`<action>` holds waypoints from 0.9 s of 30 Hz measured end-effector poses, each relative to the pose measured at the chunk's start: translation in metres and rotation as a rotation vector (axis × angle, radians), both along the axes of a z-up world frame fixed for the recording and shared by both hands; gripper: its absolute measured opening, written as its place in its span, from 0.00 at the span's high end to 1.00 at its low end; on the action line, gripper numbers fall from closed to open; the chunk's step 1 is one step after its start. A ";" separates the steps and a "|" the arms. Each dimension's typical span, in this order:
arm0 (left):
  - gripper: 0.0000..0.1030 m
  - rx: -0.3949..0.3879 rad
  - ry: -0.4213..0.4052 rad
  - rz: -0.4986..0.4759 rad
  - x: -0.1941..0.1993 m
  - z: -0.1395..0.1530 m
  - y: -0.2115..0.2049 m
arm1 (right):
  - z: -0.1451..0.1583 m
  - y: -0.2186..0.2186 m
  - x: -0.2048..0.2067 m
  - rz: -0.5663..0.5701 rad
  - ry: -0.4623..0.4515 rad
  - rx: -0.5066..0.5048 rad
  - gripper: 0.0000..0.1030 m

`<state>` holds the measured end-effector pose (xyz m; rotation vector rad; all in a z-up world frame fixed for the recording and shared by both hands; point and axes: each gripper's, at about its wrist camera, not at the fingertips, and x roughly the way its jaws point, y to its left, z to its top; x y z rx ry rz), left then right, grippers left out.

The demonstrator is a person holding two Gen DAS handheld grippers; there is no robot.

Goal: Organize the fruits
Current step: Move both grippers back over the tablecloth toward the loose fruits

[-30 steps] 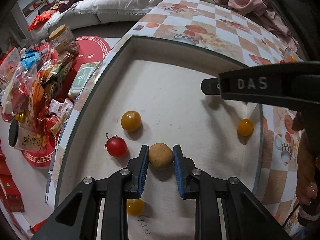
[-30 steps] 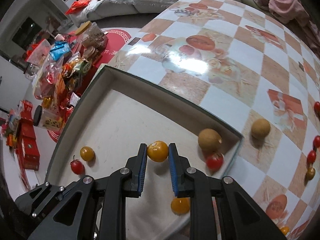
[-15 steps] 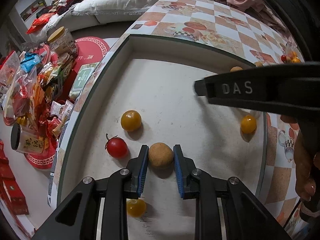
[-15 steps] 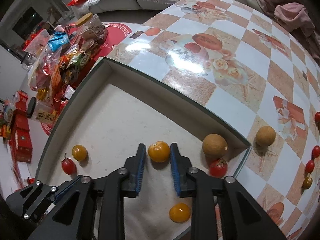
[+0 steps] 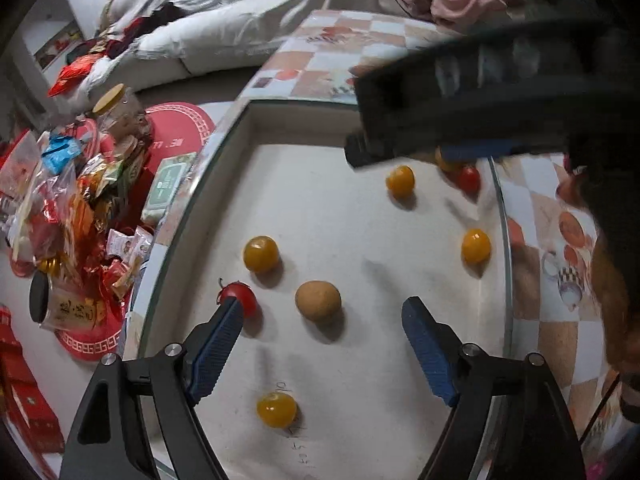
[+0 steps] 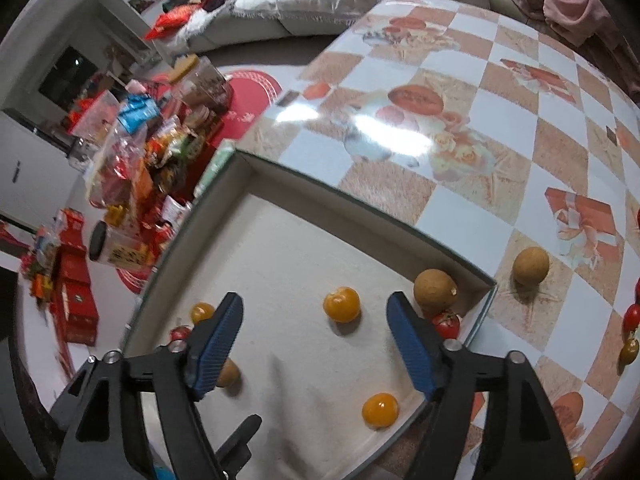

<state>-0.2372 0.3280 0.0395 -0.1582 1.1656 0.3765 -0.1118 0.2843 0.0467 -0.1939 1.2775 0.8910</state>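
A shallow white tray (image 5: 280, 128) (image 6: 256, 168) lies on the checkered table. My left gripper (image 5: 322, 318) is open above the tray; a brown round fruit (image 5: 318, 300) lies free between its fingers. A red tomato (image 5: 240, 298) sits by the left fingertip, with yellow tomatoes (image 5: 261, 253) (image 5: 277, 409) (image 5: 476, 245) around. My right gripper (image 6: 314, 314) is open; an orange-yellow tomato (image 6: 341, 304) lies free between its fingers. A brown fruit (image 6: 435, 289) and a red tomato (image 6: 446, 324) sit in the tray's corner.
On the table right of the tray lie a brown fruit (image 6: 531, 266) and small red tomatoes (image 6: 631, 317). Snack packets and jars (image 5: 80, 200) crowd the floor to the left. The right gripper's body (image 5: 500, 100) hangs over the tray's far right.
Both grippers opened and let go of their fruits: the left released the brown fruit, the right the orange-yellow tomato. Both lifted slightly.
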 end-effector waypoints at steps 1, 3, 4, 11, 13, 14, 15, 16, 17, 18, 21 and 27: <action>0.20 0.002 0.008 -0.004 0.001 0.000 -0.001 | 0.004 -0.003 0.001 -0.012 0.004 0.011 0.23; 0.20 0.006 0.011 -0.012 0.002 0.002 -0.004 | 0.010 -0.007 0.002 -0.033 0.005 0.024 0.23; 0.20 0.007 0.011 -0.015 0.002 0.004 -0.005 | 0.014 -0.010 0.002 -0.043 0.001 0.030 0.23; 0.20 0.022 0.007 -0.065 0.010 0.017 -0.024 | 0.039 -0.053 0.007 -0.142 -0.051 0.043 0.22; 0.20 0.022 0.004 -0.075 0.013 0.020 -0.028 | 0.043 -0.073 0.010 -0.186 -0.052 0.041 0.22; 0.20 0.023 0.001 -0.079 0.016 0.022 -0.031 | 0.044 -0.083 0.012 -0.203 -0.056 0.037 0.22; 0.20 0.024 -0.001 -0.086 0.018 0.024 -0.035 | 0.044 -0.092 0.013 -0.219 -0.060 0.030 0.22; 0.20 0.025 -0.004 -0.092 0.021 0.027 -0.038 | 0.044 -0.105 0.014 -0.241 -0.066 0.017 0.22; 0.20 0.026 -0.007 -0.100 0.024 0.029 -0.042 | 0.044 -0.114 0.014 -0.255 -0.070 0.009 0.22; 0.20 0.027 -0.013 -0.109 0.028 0.032 -0.047 | 0.043 -0.124 0.015 -0.273 -0.075 -0.003 0.22; 0.20 0.030 -0.025 -0.135 0.039 0.038 -0.058 | 0.039 -0.159 0.017 -0.334 -0.090 -0.046 0.22; 0.20 0.013 -0.051 -0.175 0.070 0.046 -0.079 | 0.021 -0.222 0.016 -0.433 -0.079 -0.128 0.22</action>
